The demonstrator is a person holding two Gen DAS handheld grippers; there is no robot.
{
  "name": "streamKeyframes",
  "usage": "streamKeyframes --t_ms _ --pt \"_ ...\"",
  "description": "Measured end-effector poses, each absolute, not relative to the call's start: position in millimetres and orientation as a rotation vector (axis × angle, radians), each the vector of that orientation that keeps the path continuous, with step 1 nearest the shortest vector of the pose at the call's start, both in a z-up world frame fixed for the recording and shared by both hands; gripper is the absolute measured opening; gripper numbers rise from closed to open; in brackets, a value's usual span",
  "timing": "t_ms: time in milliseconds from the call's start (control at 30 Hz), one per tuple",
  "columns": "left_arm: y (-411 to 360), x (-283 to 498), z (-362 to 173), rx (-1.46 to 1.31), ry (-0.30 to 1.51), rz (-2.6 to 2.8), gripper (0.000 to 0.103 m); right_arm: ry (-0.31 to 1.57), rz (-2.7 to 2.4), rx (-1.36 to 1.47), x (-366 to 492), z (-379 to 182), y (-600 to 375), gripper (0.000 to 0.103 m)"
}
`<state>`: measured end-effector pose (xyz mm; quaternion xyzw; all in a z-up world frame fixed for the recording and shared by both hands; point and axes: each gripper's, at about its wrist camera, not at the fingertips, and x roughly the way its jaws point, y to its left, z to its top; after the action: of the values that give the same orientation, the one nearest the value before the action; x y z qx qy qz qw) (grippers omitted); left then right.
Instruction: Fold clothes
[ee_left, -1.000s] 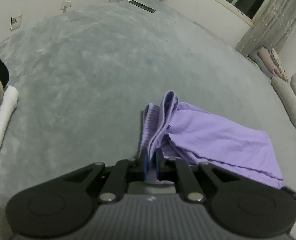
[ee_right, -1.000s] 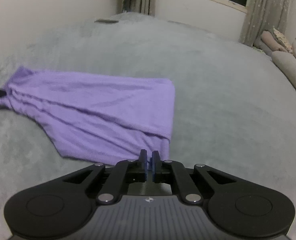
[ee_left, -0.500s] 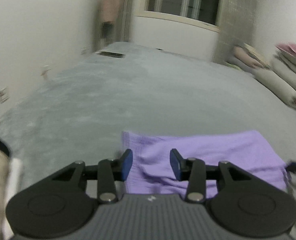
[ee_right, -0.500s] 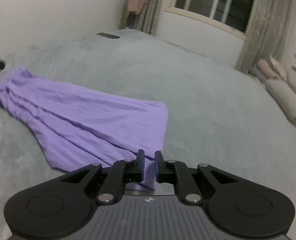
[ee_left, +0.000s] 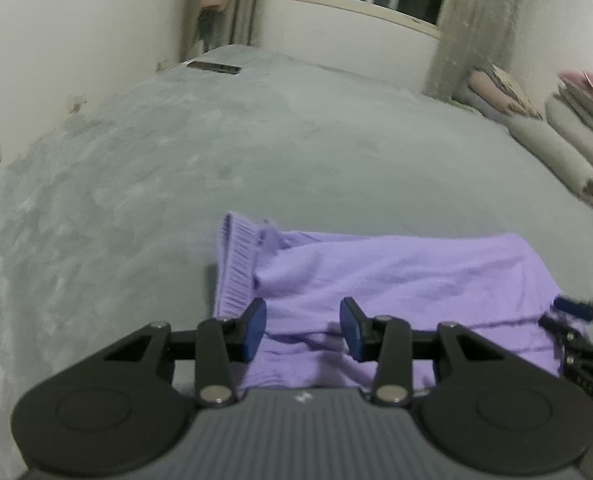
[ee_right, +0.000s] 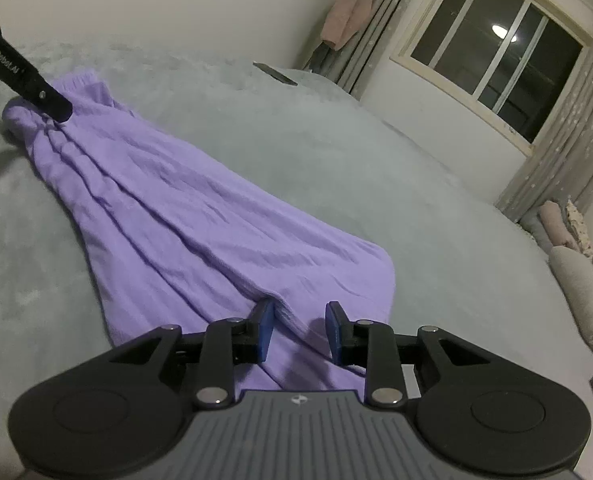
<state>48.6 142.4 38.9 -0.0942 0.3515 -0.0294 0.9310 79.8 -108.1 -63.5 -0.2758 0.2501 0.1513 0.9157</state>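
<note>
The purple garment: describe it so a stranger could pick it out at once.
Start from the wide grey bed cover that fills the room below the window. The purple garment lies flat on its near part, with one ribbed end. It is the only purple thing; the folded bedding by the wall is grey and pink.

A: Garment noted – purple clothing (ee_right: 200, 216), soft knit, lying flat on the grey bed cover (ee_right: 376, 160).

B: Its shape?

A: Long and folded lengthwise. One end is gathered narrow, showing a ribbed waistband (ee_left: 236, 264); the other end spreads wider, with a rounded corner.

B: Surface?

A: Long creases run from the bunched end towards the wide one. Layers overlap near the ribbed band. Which garment exactly, unclear.
</note>
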Motion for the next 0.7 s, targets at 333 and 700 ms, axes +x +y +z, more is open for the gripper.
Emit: streamKeyframes --t_ms 333,700 --pt "161 55 45 -0.306 0.705 -0.047 0.009 0.518 0.356 -0.402 78 -34 -125 0.001" --pt "150 66 35 -0.285 0.71 -0.05 0.039 0.558 0.367 -0.36 76 -29 -139 0.001"
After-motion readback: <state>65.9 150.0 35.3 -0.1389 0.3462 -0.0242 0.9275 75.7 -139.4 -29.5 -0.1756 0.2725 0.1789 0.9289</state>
